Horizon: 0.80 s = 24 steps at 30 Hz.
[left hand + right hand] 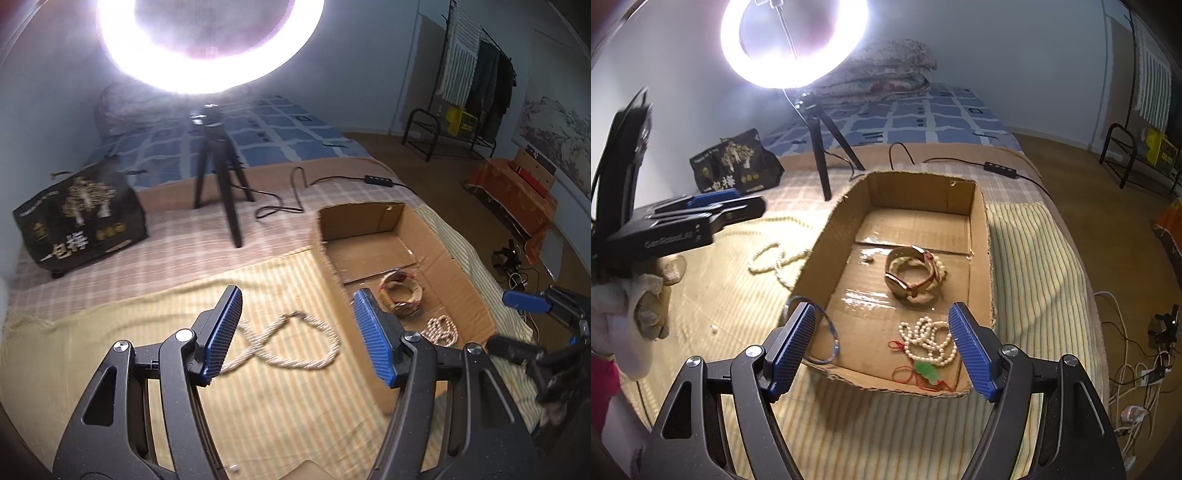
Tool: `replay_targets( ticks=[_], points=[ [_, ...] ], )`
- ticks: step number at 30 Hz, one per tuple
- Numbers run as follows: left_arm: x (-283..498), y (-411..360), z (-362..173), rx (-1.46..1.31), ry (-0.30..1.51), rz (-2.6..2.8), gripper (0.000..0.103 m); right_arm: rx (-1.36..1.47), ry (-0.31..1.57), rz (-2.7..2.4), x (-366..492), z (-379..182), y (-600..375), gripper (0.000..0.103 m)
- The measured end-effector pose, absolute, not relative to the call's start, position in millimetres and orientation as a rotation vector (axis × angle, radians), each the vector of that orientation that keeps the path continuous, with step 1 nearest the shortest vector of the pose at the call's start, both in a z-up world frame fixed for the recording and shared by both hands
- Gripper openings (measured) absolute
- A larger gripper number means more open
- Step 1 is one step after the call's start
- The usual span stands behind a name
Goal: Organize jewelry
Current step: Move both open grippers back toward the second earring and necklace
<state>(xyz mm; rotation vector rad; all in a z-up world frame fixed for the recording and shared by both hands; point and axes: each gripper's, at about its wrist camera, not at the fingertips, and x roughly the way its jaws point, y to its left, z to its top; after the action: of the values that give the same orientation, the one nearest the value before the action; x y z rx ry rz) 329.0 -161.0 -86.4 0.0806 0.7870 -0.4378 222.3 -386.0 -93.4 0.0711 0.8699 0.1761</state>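
An open cardboard box (979, 206) lies on a striped cloth; it also shows in the left wrist view (436, 236). Inside lie a watch with bracelets (912, 273), a pearl string (929, 341) with a green pendant (927, 371), and a thin blue bangle (831, 332) against the near left wall. A long pearl necklace (295, 339) lies looped on the cloth left of the box, also in the right wrist view (772, 262). My left gripper (295, 332) is open just above that necklace. My right gripper (879, 347) is open and empty over the box's near end.
A ring light on a black tripod (221, 177) stands behind the box, its cable and switch (380, 181) trailing across the bed. A black printed bag (81, 218) sits at the far left. Cables and a power strip (1134, 373) lie on the floor to the right.
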Motion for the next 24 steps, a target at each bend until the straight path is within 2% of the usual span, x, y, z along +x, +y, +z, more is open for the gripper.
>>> replay_targets(
  ticks=[14,24],
  points=[
    [283,-50,-86,0.011,0.789,-0.368,0.065,0.138,0.845,0.295,220,-68,-356,0.075],
    [248,-31,-120,0.04,0.839,-0.395,0.065,0.094,0.87,0.391,235,-64,-314,0.075]
  ],
)
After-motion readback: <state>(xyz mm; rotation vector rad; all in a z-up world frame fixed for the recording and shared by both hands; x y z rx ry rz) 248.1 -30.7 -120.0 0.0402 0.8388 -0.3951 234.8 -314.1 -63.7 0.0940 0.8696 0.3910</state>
